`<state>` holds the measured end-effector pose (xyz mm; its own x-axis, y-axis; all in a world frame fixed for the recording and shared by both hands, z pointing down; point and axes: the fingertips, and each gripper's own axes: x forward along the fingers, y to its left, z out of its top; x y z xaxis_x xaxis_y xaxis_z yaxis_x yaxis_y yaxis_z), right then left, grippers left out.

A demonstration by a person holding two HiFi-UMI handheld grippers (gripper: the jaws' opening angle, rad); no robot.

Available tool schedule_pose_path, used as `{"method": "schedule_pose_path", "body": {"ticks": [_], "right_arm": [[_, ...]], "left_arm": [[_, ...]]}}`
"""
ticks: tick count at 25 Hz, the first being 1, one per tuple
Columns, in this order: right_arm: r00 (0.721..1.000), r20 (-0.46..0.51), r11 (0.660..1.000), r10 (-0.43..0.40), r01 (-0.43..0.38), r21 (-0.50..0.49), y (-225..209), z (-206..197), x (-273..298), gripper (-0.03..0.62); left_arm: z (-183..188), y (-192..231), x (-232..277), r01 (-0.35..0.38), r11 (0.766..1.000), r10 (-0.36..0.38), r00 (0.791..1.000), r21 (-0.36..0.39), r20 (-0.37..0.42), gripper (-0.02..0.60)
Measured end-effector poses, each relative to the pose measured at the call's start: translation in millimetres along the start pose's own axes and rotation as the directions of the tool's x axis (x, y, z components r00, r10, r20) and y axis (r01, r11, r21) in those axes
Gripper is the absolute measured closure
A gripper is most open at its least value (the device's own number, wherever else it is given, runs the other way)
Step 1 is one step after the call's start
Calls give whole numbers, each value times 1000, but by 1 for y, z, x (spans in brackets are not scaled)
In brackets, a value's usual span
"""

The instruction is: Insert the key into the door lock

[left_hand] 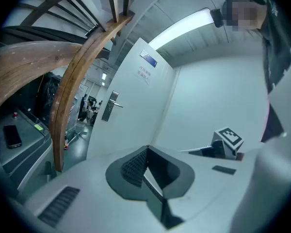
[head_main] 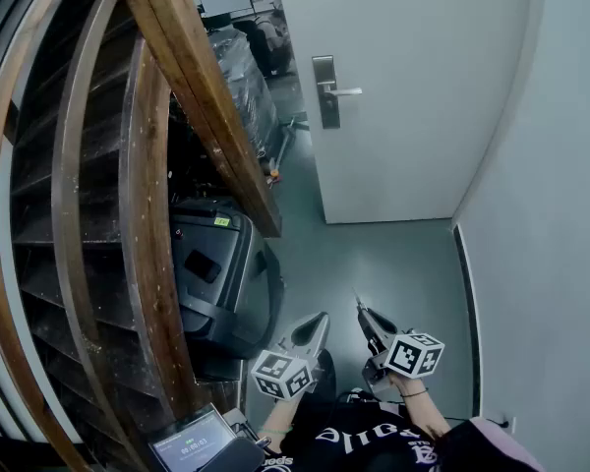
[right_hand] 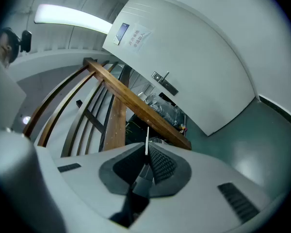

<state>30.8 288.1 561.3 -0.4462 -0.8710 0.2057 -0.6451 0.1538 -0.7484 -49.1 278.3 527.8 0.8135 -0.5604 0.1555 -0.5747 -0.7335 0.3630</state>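
The white door (head_main: 413,87) stands far ahead, with a steel lock plate and lever handle (head_main: 326,91) near its left edge. Both grippers are low and close to my body, well short of the door. My right gripper (head_main: 362,311) is shut on a thin silver key (right_hand: 146,139), whose blade sticks out past the fingertips. My left gripper (head_main: 321,319) is beside it, shut with nothing in it (left_hand: 145,150). The lock plate (left_hand: 109,106) is small in the left gripper view, and the lock plate (right_hand: 164,85) is also distant in the right gripper view.
A curved wooden stair railing (head_main: 167,165) fills the left side. Under it lies a black hard case (head_main: 216,273). A small screen device (head_main: 192,445) is at the bottom left. A white wall (head_main: 551,214) runs along the right. Plastic-wrapped goods (head_main: 241,77) stand beyond the door's edge.
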Motion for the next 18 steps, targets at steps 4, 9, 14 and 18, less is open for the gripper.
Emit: {"method": "schedule_pose_path", "body": {"ticks": [4, 9, 14, 18], "right_arm": [[1000, 2, 1000, -6, 6, -2, -11, 21, 56, 557], [1000, 10, 1000, -28, 28, 10, -21, 61, 142, 557], [998, 63, 999, -32, 32, 8, -19, 115, 224, 557], [995, 92, 999, -41, 42, -7, -24, 150, 274, 557]], "left_arm": [[22, 52, 33, 9, 1000, -9, 1000, 1, 11, 577], [72, 128, 85, 51, 998, -51, 999, 45, 9, 577], [128, 197, 135, 88, 994, -90, 996, 68, 24, 577], [148, 241, 165, 97, 994, -99, 995, 53, 26, 577]]}}
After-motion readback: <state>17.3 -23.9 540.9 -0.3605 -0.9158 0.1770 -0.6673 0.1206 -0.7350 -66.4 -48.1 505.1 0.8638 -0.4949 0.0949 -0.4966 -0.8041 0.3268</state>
